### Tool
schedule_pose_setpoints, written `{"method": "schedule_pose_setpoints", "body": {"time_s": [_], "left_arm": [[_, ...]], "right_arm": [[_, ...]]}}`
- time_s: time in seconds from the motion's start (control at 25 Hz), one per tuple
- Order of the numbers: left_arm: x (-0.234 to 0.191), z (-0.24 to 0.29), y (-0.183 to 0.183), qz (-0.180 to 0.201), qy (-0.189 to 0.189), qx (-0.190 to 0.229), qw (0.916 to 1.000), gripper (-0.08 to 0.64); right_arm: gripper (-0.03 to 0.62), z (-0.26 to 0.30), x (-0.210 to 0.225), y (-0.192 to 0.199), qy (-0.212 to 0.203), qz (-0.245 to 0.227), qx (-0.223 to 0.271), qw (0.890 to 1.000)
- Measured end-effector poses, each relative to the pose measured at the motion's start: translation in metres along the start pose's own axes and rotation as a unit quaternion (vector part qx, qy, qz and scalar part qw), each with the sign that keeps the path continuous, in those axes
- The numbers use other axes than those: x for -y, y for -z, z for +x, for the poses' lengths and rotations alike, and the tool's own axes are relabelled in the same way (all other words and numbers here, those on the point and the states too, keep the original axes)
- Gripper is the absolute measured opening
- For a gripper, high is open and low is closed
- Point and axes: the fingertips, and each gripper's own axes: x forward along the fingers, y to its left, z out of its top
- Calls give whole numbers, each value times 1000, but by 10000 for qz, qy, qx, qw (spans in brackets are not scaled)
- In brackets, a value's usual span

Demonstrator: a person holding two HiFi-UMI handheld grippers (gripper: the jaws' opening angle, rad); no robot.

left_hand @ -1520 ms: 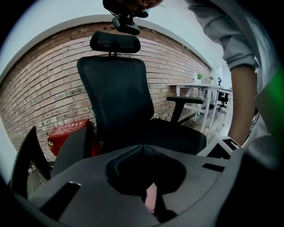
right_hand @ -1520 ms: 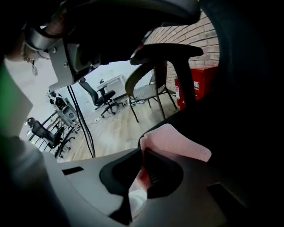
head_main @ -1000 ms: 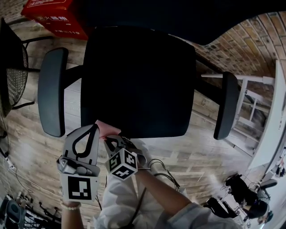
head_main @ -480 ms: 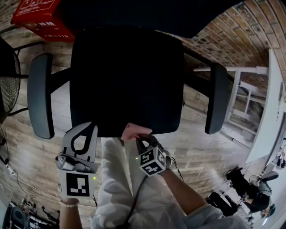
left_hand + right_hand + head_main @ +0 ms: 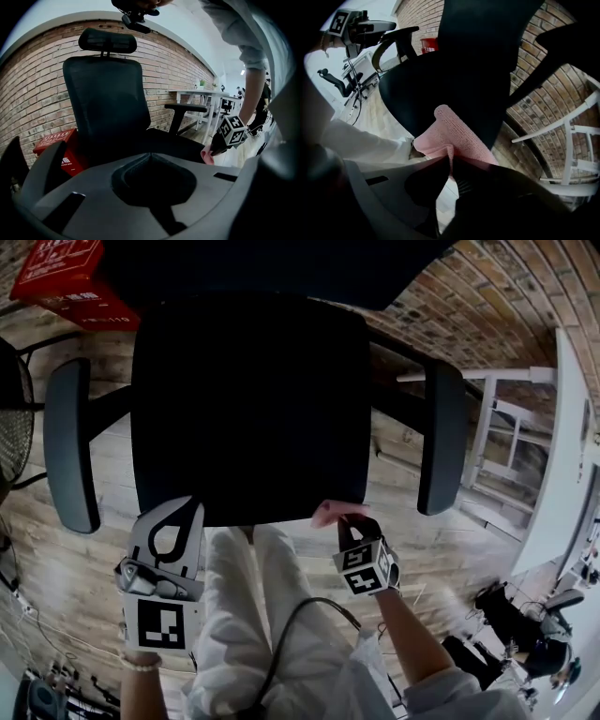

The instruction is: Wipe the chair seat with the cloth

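The right gripper (image 5: 450,161) has its jaws pinched tight on a pink knitted cloth (image 5: 454,131), which bunches out past the tips in a soft fold. In the head view the cloth sits at the front lip of the black padded chair seat (image 5: 248,409), at about 5 o'clock on the seat. It touches the edge rather than lying on the flat top.

The left gripper (image 5: 150,155) has its jaws closed together with nothing between them. It hangs just off the seat's front corner at about 7 o'clock and seems idle.

Grey-black armrests (image 5: 70,446) flank the seat at 9 and 3 o'clock, and a red cardboard box (image 5: 61,273) lies on the wooden plank floor (image 5: 112,563) near 11 o'clock.

I judge the wiping to be in progress, with a pass along the front edge reaching its right-hand end. The broad middle and back of the seat probably need strokes yet. The next move calls for lifting the cloth onto the top surface and pressing it flatter. It should then be drawn toward 12 o'clock with steady downward contact and the grip kept firm.
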Motion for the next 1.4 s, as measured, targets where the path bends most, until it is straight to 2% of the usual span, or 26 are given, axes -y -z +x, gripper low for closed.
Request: {"method": "schedule_pose_setpoints", "body": {"time_s": [0.2, 0.44, 0.56, 0.76, 0.88, 1.0, 1.16, 1.4], "left_arm": [[3, 6, -3, -26, 26, 15, 10000, 18], [2, 3, -24, 4, 47, 121, 9999, 18], [-9, -6, -53, 133, -46, 255, 9996, 18], [-42, -36, -117, 192, -470, 526, 9973, 18], [-61, -63, -154, 180, -708, 640, 9953, 18], [-75, -93, -192, 76, -784, 770, 9939, 18], [-87, -127, -246, 74, -864, 1051, 9907, 18], [-91, -179, -309, 126, -999, 1344, 9858, 18]], "right_arm": [[49, -3, 26, 17, 231, 498, -91, 9985], [49, -22, 10, 5, 31, 863, 109, 9962], [49, -42, -1, -14, -120, 1019, 361, 9941], [49, -104, -2, -74, -163, 796, 1097, 9906], [49, -152, 2, -113, -168, 809, 1564, 9842], [49, -208, 9, -150, -85, 903, 1951, 9766], [49, -281, 26, -203, 69, 931, 2677, 9590], [50, -382, 33, -251, 325, 739, 3457, 9349]]}}
